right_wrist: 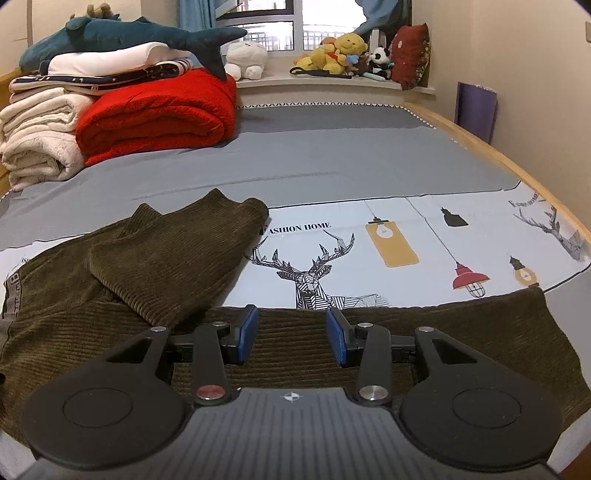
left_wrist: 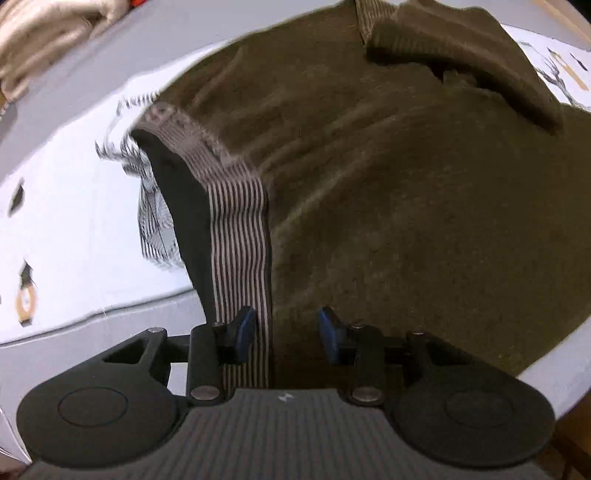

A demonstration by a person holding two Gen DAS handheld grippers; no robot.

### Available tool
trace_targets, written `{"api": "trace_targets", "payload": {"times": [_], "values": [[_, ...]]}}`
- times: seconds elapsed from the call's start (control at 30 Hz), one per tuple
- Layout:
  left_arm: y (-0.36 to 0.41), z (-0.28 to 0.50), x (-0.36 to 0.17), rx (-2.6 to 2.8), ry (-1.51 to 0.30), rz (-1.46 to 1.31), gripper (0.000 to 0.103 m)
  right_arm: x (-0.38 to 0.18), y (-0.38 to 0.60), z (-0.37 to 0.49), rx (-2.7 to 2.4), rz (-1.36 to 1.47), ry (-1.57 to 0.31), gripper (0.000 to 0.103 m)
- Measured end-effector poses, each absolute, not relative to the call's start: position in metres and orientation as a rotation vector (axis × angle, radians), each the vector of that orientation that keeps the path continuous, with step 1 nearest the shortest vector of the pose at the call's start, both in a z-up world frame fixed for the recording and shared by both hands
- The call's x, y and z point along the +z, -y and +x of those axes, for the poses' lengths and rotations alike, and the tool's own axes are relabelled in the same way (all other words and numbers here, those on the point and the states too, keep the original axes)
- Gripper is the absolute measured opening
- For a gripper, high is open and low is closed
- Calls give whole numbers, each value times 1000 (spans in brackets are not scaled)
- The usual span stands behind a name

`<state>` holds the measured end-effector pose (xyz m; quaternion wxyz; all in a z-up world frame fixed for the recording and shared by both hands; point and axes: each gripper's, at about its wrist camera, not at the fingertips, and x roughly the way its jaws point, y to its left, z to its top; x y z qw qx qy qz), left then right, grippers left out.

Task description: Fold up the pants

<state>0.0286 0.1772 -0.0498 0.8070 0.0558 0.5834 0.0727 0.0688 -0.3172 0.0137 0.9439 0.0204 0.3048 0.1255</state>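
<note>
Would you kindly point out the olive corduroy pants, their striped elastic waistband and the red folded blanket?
olive corduroy pants (right_wrist: 166, 258), right wrist view, folded-over leg.
striped elastic waistband (left_wrist: 240, 236), left wrist view, mid-band.
red folded blanket (right_wrist: 159, 114), right wrist view, front face.

In your right wrist view, the pants (right_wrist: 177, 269) lie on the bed sheet (right_wrist: 332, 162) across the lower left and bottom of the frame, one leg folded over the rest at centre left. Your right gripper (right_wrist: 291, 338) sits above the fabric at bottom centre. A stack of folded blankets (right_wrist: 110, 114) fills the upper left, a plush shark (right_wrist: 129, 35) on top. Stuffed toys (right_wrist: 343, 51) line the windowsill at upper centre. In your left wrist view, the waistband (left_wrist: 236, 221) runs from centre left down to your left gripper (left_wrist: 286, 332).
</note>
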Motion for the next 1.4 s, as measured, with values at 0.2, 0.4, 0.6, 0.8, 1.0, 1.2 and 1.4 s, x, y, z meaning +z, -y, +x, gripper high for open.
{"api": "trace_targets", "payload": {"times": [0.2,0.4,0.6,0.8,1.0,1.2,1.4], "values": [[-154,39,-29,130,-1126,122,43,12,317,93,267,118,-645,43],[-127,50,-32,45,-1115,159,45,2,308,136,360,362,-707,13],[-125,58,-63,11,-1232,199,59,-31,277,190,348,490,-844,48],[-132,60,-67,35,-1243,137,66,-77,263,239,300,611,-982,49],[-133,60,-64,49,-1242,122,68,-105,251,270,337,715,-1026,51],[-132,55,-65,53,-1228,123,68,-104,245,287,424,795,-978,32],[-134,54,-65,54,-1219,121,71,-97,264,294,451,952,-900,5]]}}
